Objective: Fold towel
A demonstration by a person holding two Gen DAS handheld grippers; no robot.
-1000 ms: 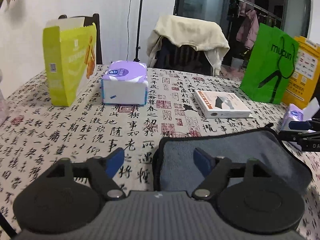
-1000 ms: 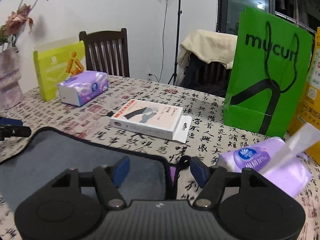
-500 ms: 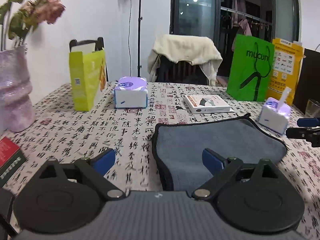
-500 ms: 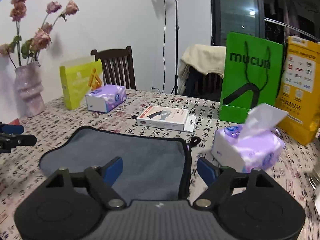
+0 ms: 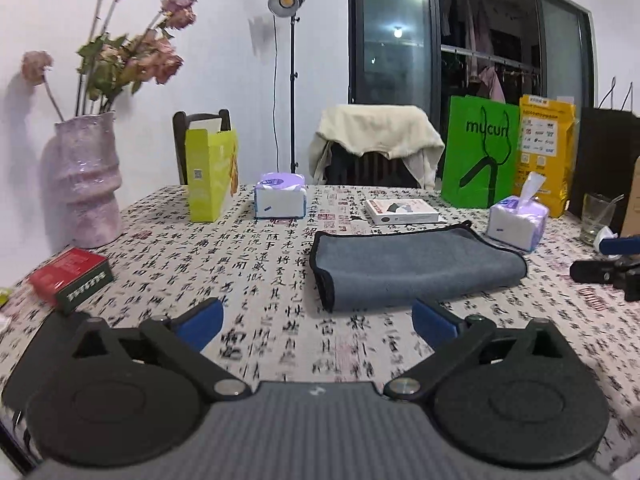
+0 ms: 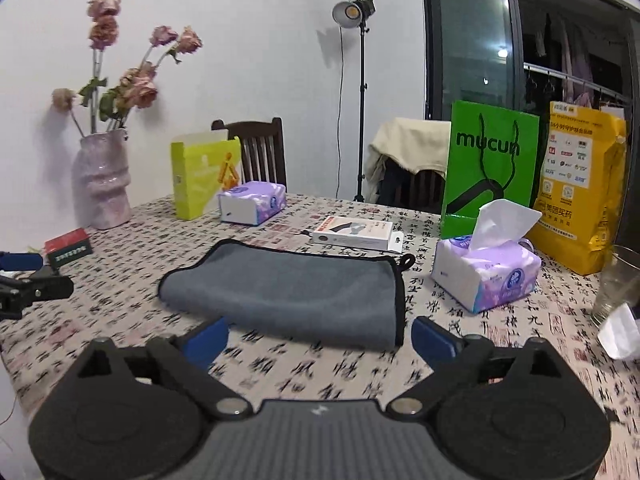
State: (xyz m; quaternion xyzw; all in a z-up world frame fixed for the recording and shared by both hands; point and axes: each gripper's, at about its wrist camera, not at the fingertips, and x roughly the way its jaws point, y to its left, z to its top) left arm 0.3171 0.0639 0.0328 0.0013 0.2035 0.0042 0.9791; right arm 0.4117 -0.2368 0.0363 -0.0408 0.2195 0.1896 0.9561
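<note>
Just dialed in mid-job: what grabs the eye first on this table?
The grey towel lies folded at the middle of the calligraphy-print tablecloth, with both tongs, left and right, open and clear of it. Behind it stands a bright green bag on the right, and a pink vase of dried roses on the left.

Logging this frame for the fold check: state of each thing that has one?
towel: folded, flat on the table, not gripped
left gripper: open, empty, short of the towel
right gripper: open, empty
open tissue pack: sheet sticking up
far tissue pack: no sheet out
yellow-green box: top flap open
glass: upright
studio lamp: on
</note>
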